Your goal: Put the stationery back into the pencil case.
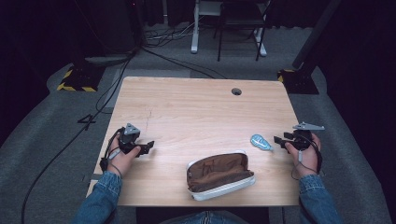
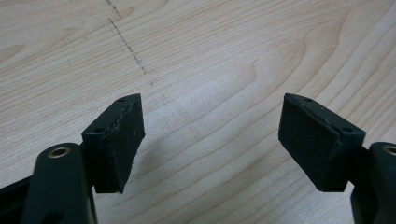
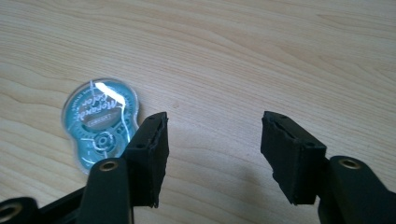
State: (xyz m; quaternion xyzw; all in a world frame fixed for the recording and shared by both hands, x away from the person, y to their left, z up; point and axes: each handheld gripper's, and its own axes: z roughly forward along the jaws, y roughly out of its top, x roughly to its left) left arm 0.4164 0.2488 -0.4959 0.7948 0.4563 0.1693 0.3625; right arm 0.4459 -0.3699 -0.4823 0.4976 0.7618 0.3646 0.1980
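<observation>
Open brown pencil case [image 1: 219,175] lies near, w/ nothing blocking the blue plastic tag [image 3: 100,123]; its long axis runs diagonally. Right gripper [image 3: 212,149] beside tag, jaws apart, empty. Left gripper [image 2: 210,140] wide, empty.

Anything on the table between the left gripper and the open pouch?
No. In the high view only bare wood separates the left gripper from the brown pouch; the left gripper view shows bare tabletop too.

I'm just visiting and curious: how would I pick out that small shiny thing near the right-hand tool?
Start at the light wooden table and find the open brown pencil pouch at its near edge. Right of it lies a small flat teal badge with a clear glossy rim. It alone is shiny and printed with lettering.
</observation>
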